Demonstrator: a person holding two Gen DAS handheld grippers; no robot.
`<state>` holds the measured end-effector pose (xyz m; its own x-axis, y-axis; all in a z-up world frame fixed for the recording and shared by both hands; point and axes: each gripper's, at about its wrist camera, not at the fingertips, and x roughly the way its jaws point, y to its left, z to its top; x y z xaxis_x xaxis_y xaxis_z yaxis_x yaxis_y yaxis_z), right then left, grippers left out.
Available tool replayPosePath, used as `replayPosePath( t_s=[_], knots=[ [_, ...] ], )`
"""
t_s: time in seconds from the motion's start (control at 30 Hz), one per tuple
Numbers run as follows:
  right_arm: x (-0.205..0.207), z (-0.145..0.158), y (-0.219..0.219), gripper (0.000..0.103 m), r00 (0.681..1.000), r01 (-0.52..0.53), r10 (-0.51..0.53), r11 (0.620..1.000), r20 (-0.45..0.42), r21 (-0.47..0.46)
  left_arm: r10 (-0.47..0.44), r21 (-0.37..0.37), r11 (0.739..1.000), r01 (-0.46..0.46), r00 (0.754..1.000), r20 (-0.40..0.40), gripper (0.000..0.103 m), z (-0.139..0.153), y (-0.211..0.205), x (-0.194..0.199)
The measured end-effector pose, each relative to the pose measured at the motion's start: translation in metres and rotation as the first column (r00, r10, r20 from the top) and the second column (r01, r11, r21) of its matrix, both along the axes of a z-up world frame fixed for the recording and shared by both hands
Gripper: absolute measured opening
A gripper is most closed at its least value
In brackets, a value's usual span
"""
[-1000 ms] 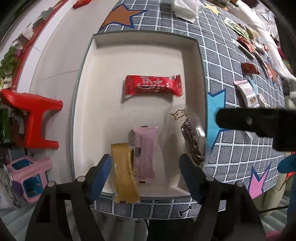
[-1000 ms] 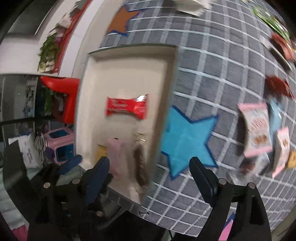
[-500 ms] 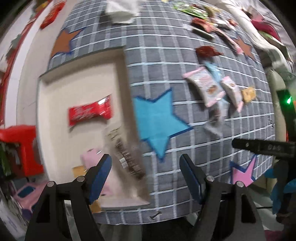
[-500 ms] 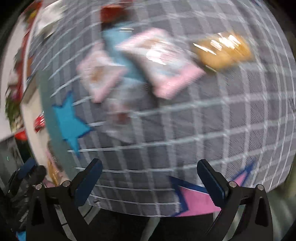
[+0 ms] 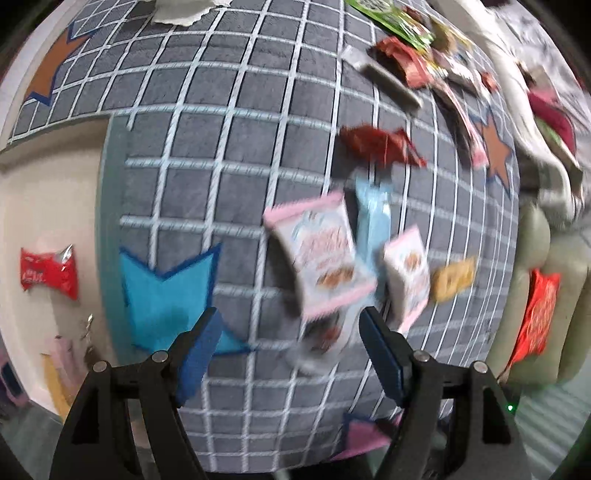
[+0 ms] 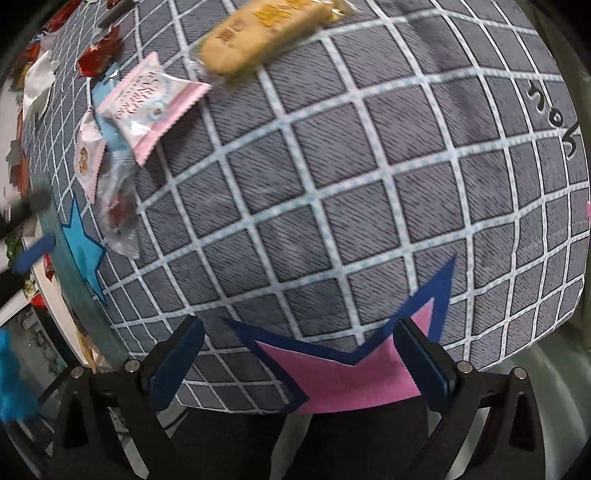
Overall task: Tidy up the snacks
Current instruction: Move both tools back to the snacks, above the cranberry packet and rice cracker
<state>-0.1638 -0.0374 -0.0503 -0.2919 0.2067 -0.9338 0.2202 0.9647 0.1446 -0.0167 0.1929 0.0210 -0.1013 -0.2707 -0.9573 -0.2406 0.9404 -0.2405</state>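
Grey checked cloth covers the desk [image 5: 236, 155]. The cream tray [image 5: 48, 192] at its left edge holds few snacks, a red bar [image 5: 50, 273] among them, so sorting looks barely begun. Right of the tray, many stay loose: pink packets [image 5: 321, 254], a biscuit [image 6: 266, 33]. Both the left claw [image 5: 290, 354] and right claw [image 6: 301, 369] are spread and carry nothing.

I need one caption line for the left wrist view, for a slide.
Open left gripper above loose snack packets on a gray checked cloth, white tray at the left.
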Motion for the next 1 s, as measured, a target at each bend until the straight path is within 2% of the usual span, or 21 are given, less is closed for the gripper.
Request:
replayPosePath(
  t_s=[0.17, 0.4, 0.53, 0.67, 0.77, 0.87, 1.0],
  knots=[
    [-0.006, -0.002, -0.023, 0.103, 1.000, 0.008, -0.008, 1.000, -0.008, -0.014, 0.038, 0.061, 0.997, -0.038, 0.999, 0.006, 0.080, -0.015, -0.010, 0.024],
    [-0.005, -0.003, -0.075, 0.103, 1.000, 0.010, -0.010, 1.000, -0.007, -0.019, -0.023, 0.167, 0.986, 0.025, 1.000, -0.014, 0.080, -0.033, -0.023, 0.031],
    [0.027, 0.005, -0.110, 0.103, 0.999, 0.031, -0.031, 0.999, 0.009, -0.014, -0.064, 0.222, 0.972, 0.072, 0.997, -0.042, 0.080, -0.042, -0.016, 0.018],
    [0.061, 0.008, -0.117, 0.103, 0.996, 0.079, -0.078, 0.996, 0.047, -0.029, -0.109, 0.237, 0.965, 0.110, 0.994, -0.015, 0.080, -0.040, -0.014, 0.010],
    [0.091, 0.010, -0.127, 0.103, 0.986, 0.146, -0.143, 0.989, 0.089, -0.035, -0.207, 0.273, 0.942, 0.194, 0.978, 0.019, 0.080, -0.039, -0.032, 0.014],
    [0.120, 0.012, -0.139, 0.103, 0.963, 0.245, -0.240, 0.969, 0.124, -0.028, -0.277, 0.294, 0.922, 0.252, 0.960, 0.043, 0.081, -0.039, -0.053, 0.016],
    [0.149, 0.006, -0.147, 0.103, 0.950, 0.285, -0.275, 0.957, 0.145, -0.051, -0.306, 0.288, 0.917, 0.276, 0.950, 0.067, 0.084, -0.038, -0.061, 0.018]
  ],
)
